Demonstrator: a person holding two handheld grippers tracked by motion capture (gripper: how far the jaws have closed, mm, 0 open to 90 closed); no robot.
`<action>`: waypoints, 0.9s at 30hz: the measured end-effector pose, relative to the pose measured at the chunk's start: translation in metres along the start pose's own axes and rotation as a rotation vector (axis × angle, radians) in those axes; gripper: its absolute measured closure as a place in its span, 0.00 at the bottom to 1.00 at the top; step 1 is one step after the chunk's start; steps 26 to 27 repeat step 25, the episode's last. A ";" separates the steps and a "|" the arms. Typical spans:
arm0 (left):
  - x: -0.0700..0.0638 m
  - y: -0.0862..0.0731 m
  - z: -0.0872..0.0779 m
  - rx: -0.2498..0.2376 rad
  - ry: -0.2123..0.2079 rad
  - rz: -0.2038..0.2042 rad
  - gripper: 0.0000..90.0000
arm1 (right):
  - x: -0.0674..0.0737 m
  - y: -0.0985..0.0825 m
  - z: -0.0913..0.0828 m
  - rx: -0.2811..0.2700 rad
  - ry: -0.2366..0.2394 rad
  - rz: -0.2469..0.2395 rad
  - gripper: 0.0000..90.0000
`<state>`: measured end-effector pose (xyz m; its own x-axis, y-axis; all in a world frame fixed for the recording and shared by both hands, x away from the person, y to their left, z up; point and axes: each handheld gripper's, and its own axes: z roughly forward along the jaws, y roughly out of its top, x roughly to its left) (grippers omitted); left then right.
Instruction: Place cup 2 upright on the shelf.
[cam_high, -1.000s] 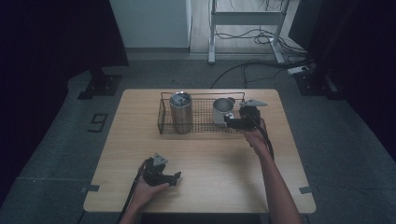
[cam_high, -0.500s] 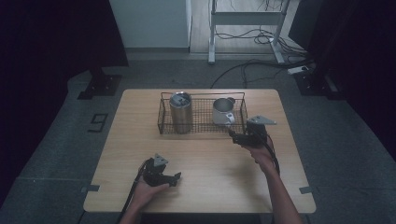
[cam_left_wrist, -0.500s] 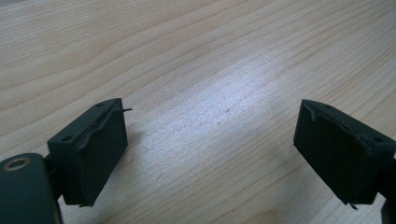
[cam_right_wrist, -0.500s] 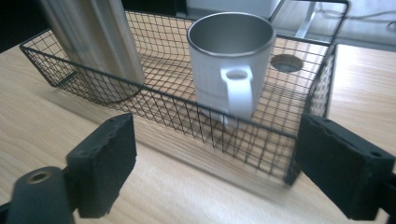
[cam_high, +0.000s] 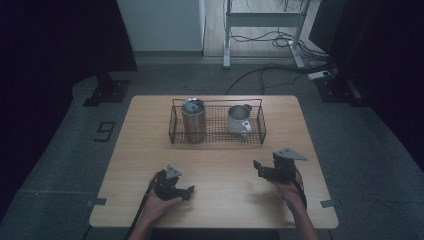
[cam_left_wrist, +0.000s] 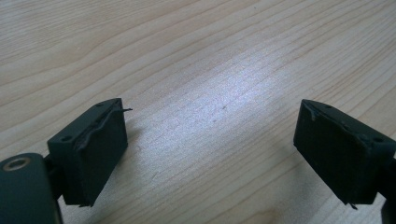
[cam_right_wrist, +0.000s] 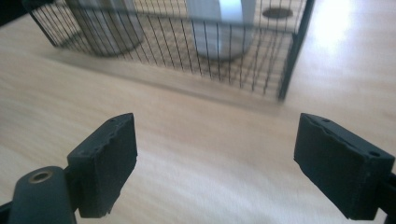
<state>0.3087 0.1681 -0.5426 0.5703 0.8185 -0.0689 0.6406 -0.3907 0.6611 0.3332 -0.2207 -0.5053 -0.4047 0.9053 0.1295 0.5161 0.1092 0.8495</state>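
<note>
while the wooden table (cam_high: 215, 165) lay mostly bare on the person's side, the black wire basket (cam_high: 217, 141) sat toward its far edge, its long axis running across the table from left to right. inside it, the steel tumbler (cam_high: 193, 120) stood upright at the left end and the white mug (cam_high: 239, 119) stood upright at the right end, handle turned toward the person, the two well apart from each other.

from the right gripper (cam_high: 261, 169) the basket lay ahead and slightly to the left, across a strip of bare wood. in the right gripper view the basket's near wall (cam_right_wrist: 187, 60) crossed the top of the picture, with the mug's base (cam_right_wrist: 219, 44) almost straight ahead between the jaws and the tumbler (cam_right_wrist: 105, 28) off to the left. those jaws had just been closing, yet they stood apart with nothing between them but tabletop.

the left gripper (cam_high: 186, 191) rested low near the front edge, angled rightward, well away from the basket. its jaws were parted too and held nothing, plain wood grain (cam_left_wrist: 210, 102) showing between them.

judged from this, the right hand was the nearer one to the mug, and any reach for it would have had to go forward and up over the basket's near wall, since the wire stood between the fingers and the mug.
</note>
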 end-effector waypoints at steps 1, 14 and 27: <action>0.000 0.000 0.000 0.000 0.000 -0.001 0.11 | -0.001 -0.004 -0.001 0.003 -0.001 0.005 0.15; 0.001 -0.001 0.000 -0.001 0.007 -0.004 0.11 | -0.010 -0.039 -0.006 0.060 -0.037 0.016 0.14; -0.001 -0.001 0.002 -0.010 0.014 0.006 0.11 | -0.013 -0.042 -0.003 0.066 -0.049 0.006 0.14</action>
